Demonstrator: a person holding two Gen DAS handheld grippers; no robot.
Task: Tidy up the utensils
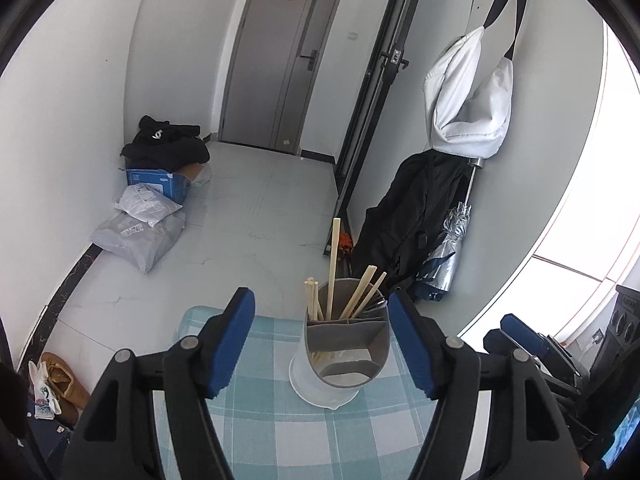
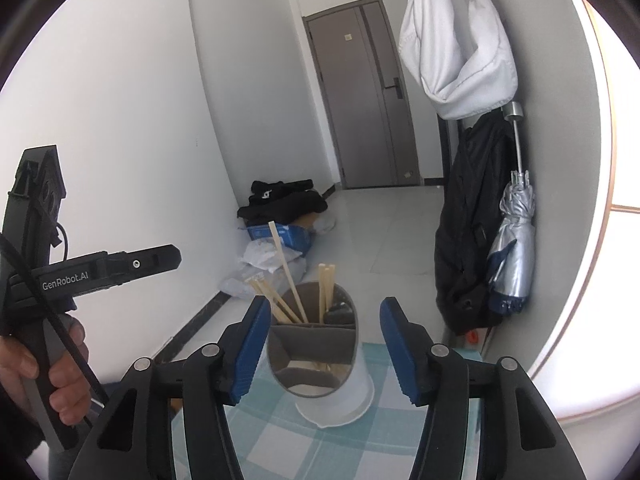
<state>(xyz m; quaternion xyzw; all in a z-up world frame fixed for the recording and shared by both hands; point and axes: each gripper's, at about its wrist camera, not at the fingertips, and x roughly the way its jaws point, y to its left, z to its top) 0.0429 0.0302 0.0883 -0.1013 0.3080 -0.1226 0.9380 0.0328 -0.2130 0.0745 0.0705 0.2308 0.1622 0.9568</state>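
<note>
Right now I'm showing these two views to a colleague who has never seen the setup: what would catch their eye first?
Probably the utensil holder, standing on the checked tablecloth at the table's far edge, with pale chopsticks sticking up from its back compartments. Framing it are the blue-padded fingers of the left tool and the right tool, both open and empty. Behind, a white bag hangs on the wall.

wooden chopsticks (image 1: 331, 268), checked cloth tablecloth (image 1: 280, 420), matt holder (image 1: 344, 344)

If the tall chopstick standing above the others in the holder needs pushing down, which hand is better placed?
Probably the left. Its open tool faces the holder squarely, with the tall chopstick upright between its fingers. The right tool, also open, sees it leaning away left.
</note>
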